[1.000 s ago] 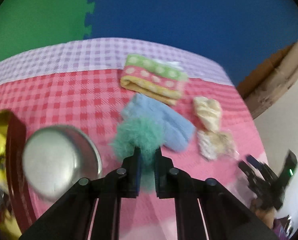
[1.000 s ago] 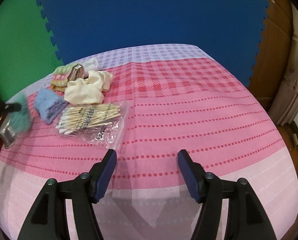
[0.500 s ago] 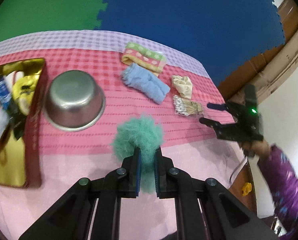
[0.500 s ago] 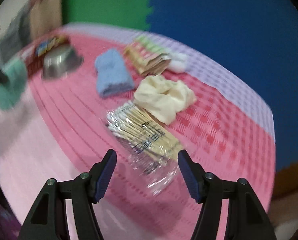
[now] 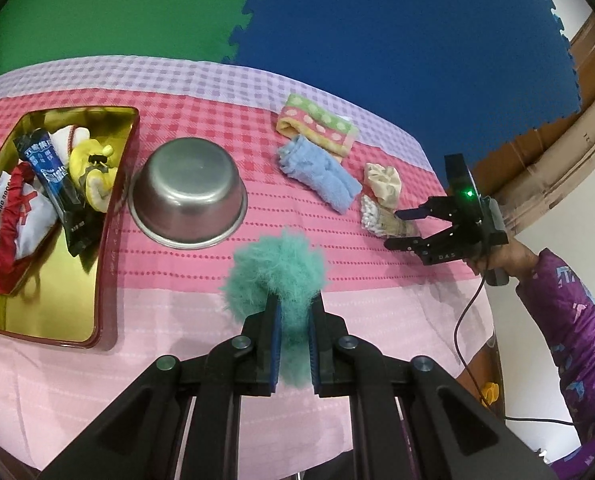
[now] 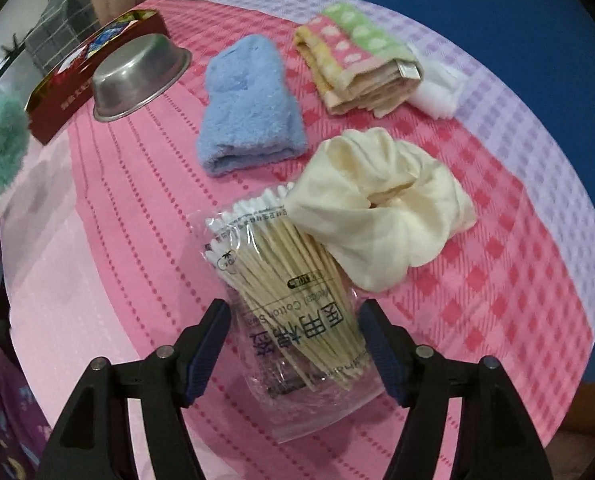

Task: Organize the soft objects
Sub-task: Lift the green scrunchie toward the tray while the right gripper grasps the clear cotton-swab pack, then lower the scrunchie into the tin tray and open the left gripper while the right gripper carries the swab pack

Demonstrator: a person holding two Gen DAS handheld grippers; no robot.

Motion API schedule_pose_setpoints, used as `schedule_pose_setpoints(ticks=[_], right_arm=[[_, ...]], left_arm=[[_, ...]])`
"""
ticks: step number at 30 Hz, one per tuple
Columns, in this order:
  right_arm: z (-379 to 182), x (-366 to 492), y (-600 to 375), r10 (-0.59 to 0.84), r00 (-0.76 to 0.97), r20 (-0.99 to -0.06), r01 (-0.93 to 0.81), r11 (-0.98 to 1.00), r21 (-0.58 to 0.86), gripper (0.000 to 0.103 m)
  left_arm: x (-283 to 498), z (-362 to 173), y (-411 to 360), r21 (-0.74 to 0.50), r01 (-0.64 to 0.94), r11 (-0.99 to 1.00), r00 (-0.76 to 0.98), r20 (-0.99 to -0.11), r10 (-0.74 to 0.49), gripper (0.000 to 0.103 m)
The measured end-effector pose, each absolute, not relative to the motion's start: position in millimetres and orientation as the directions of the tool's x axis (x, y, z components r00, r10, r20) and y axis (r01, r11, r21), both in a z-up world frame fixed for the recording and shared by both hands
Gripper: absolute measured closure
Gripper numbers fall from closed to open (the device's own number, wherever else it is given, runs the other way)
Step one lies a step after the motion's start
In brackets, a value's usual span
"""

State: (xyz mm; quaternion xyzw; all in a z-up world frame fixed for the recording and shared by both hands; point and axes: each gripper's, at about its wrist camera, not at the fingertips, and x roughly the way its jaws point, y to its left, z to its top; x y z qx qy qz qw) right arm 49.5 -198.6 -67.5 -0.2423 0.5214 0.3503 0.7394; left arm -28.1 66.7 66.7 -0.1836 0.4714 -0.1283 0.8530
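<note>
The left gripper (image 5: 293, 340) clenches the teal pompom (image 5: 275, 272) above the cloth, bowl (image 5: 187, 194) at eleven o'clock. The right gripper (image 6: 293, 344), jaws just widening, straddles the swab bag (image 6: 293, 308) untouched. Lower squarely and pinch mid-bundle, avoiding the scrunchie (image 6: 381, 216) at one o'clock.

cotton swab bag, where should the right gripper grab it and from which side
Grip the bag of cotton swabs across the wooden stick bundle at its near half, coming from above. The right gripper, jaws just opened wider, already straddles that end without pressing. Avoid the far tips: the cream scrunchie rests over them.
</note>
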Motion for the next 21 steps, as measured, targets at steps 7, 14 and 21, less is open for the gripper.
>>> schedule_pose_setpoints(ticks=[7, 14, 21], right_arm=[[-60.7, 35.7, -202.2, 0.294, 0.227, -0.928, -0.667, 0.742, 0.072, 0.075], [-39.3, -20.7, -218.3, 0.461, 0.293, -0.838, -0.525, 0.81, 0.262, 0.078], [-9.6, -55.2, -214.1, 0.623, 0.371, -0.688, -0.441, 0.771, 0.46, 0.078]], left_arm=[[-41.0, 75.4, 77.0, -0.444, 0.03, 0.896, 0.56, -0.735, -0.383, 0.093], [-65.7, 91.9, 114.7, -0.439, -0.033, 0.898, 0.627, -0.709, -0.323, 0.093], [-80.7, 112.6, 164.7, -0.379, -0.098, 0.92, 0.678, -0.702, -0.217, 0.093]])
